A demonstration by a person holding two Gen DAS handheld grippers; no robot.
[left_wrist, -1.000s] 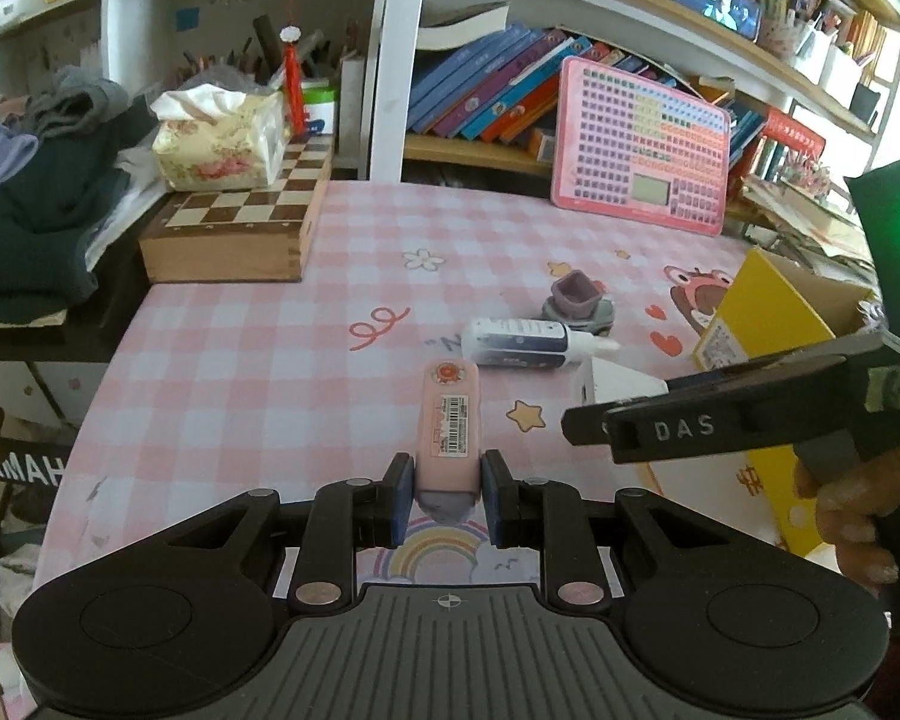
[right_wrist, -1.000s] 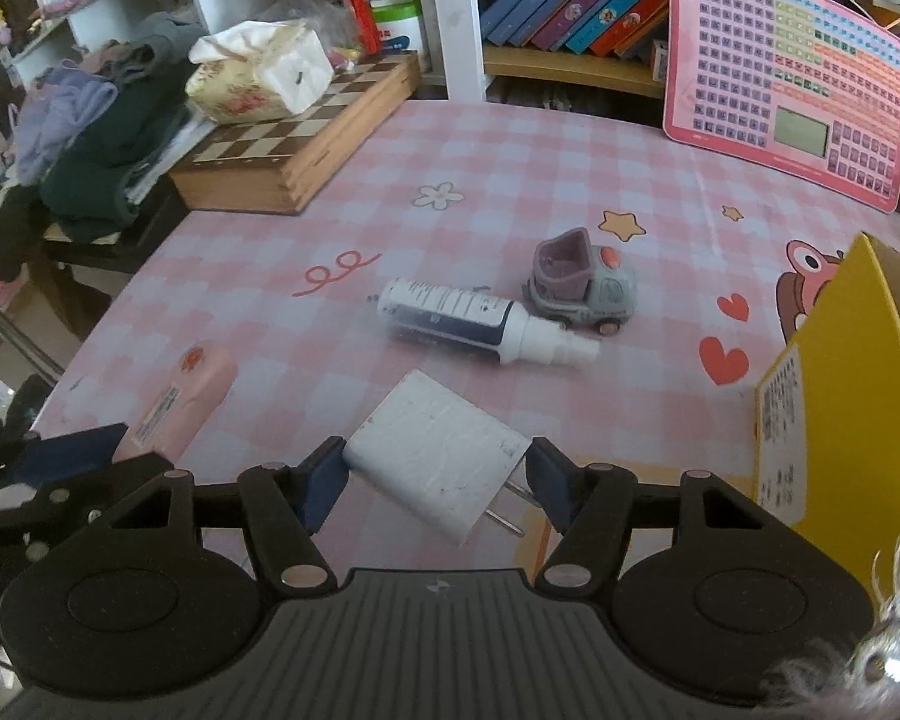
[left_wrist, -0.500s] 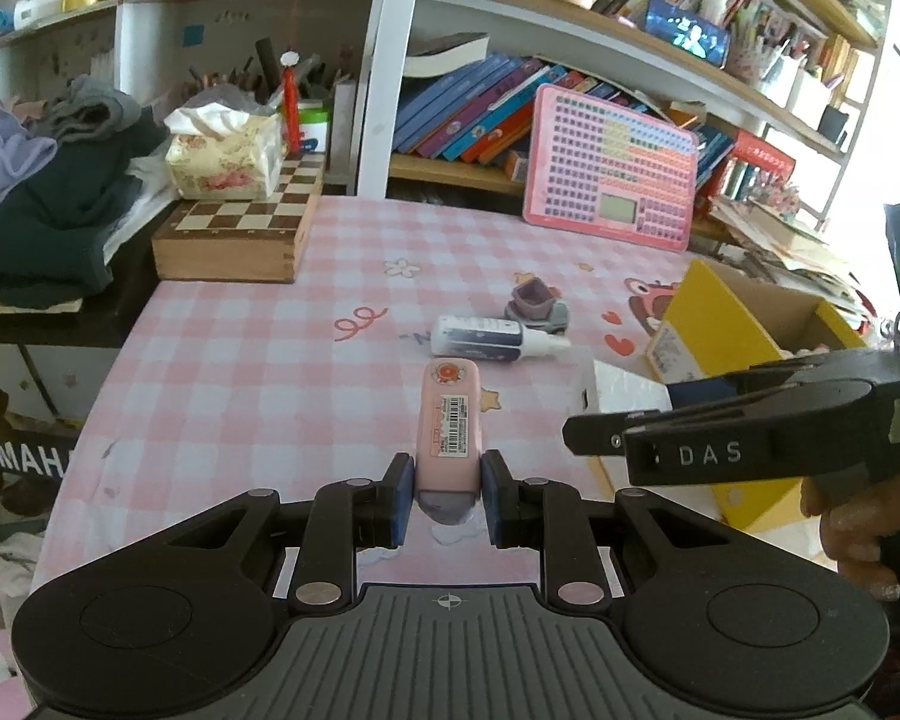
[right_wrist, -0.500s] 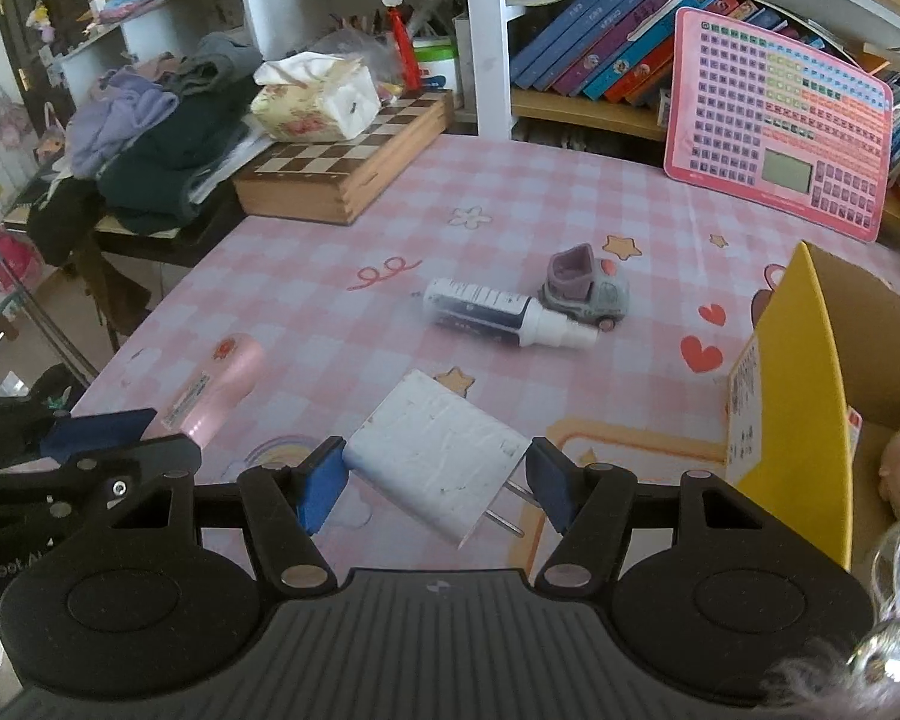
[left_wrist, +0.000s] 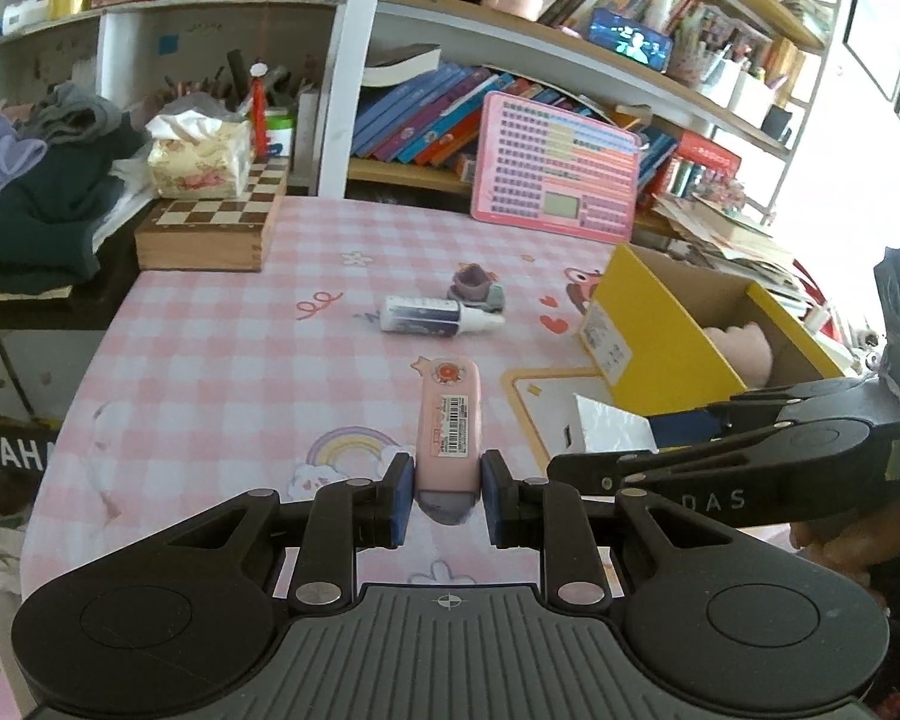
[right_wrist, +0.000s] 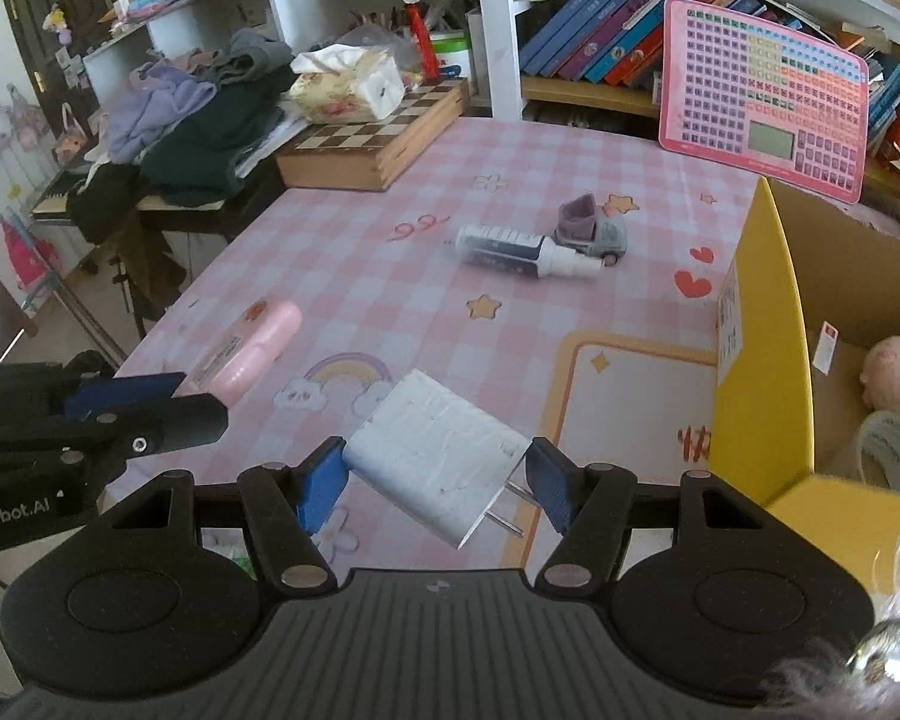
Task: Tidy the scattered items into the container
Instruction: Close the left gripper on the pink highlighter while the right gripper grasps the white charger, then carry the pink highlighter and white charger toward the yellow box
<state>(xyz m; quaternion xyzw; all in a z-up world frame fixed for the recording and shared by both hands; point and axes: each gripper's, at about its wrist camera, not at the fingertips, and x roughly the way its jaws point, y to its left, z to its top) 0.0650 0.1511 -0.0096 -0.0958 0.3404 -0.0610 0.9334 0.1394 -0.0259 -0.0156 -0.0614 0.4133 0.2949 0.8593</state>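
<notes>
While both tools carry loads, the left gripper (left_wrist: 444,495) clamps a pink tube (left_wrist: 450,426), the right gripper (right_wrist: 435,483) a white charger (right_wrist: 435,453); next, probably release over the yellow box (right_wrist: 762,360) at right.

A slim pink plastic tube with a barcode label (left_wrist: 448,427) is held off the surface, pointing away. A white square plug adapter (right_wrist: 432,453) hangs tilted, prongs lower right. A white-capped blue-and-white bottle (right_wrist: 519,251) lies flat, touching a grey toy truck (right_wrist: 594,227). A yellow cardboard box (right_wrist: 762,360) stands open, holding a pink plush (right_wrist: 894,372).
</notes>
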